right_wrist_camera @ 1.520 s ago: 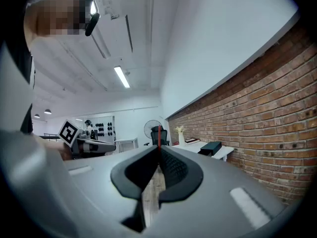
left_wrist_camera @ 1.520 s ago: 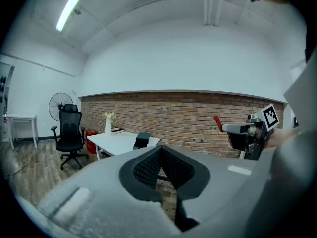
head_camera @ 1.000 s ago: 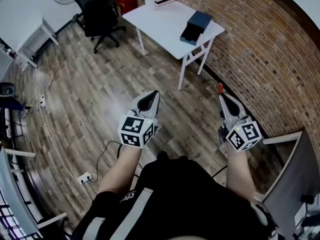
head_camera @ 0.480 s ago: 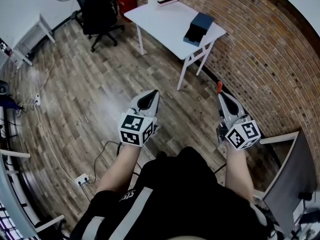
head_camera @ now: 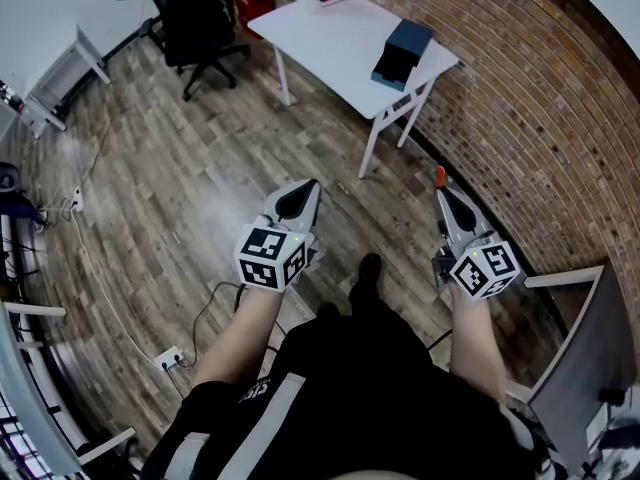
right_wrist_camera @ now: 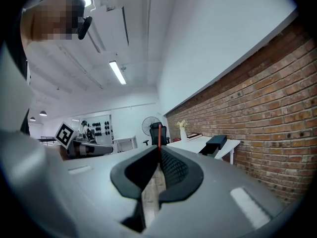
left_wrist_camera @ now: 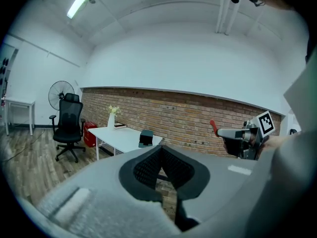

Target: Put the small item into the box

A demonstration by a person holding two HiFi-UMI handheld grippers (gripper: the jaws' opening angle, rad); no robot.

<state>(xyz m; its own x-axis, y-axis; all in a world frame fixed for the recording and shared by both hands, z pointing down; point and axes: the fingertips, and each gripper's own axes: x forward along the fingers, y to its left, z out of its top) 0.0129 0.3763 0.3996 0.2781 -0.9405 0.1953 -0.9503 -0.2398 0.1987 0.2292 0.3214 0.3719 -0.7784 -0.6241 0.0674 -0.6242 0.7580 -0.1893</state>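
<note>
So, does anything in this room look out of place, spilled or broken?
Nothing looks spilled or damaged. The dark box sits on the white table, near its corner. Only a loose cable trails across the wooden floor, which might be a tripping risk.

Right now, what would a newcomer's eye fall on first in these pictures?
Two claws are held out over the wood floor: the left claw shut and empty, the right claw shut on a small red item. Ahead, a white table stands beside the brick wall, with a dark blue box on it.
</note>
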